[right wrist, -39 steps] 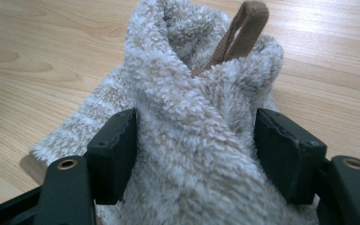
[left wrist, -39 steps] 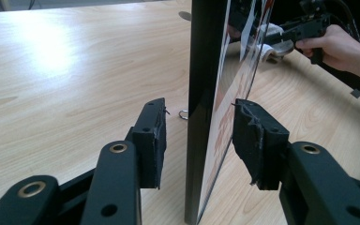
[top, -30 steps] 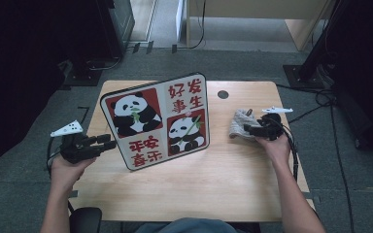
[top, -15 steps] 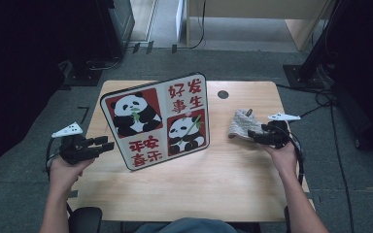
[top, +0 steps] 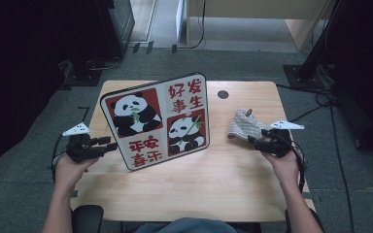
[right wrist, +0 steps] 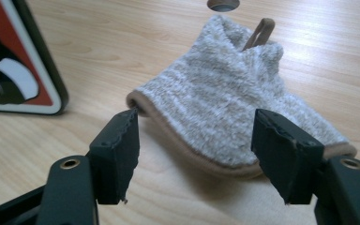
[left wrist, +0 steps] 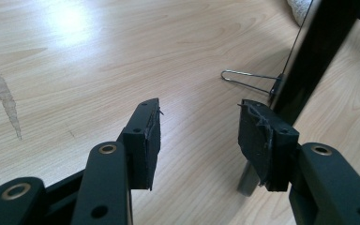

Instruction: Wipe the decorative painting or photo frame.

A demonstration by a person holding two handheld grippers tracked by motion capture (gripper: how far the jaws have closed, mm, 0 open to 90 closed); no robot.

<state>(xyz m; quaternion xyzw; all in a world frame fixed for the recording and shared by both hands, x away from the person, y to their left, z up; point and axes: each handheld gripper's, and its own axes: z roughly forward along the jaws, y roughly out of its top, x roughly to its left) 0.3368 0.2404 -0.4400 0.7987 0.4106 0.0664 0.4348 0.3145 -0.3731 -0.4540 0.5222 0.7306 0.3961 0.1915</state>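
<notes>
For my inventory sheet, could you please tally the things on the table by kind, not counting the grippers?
Panda board, standing on a wire foot: 1
Grey knitted cloth with a tan hem and loop: 1
Total: 2

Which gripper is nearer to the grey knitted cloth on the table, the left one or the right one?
Right. The right gripper sits just in front of the grey knitted cloth, jaws open. The left gripper is across the table, beyond the panda board.
</notes>
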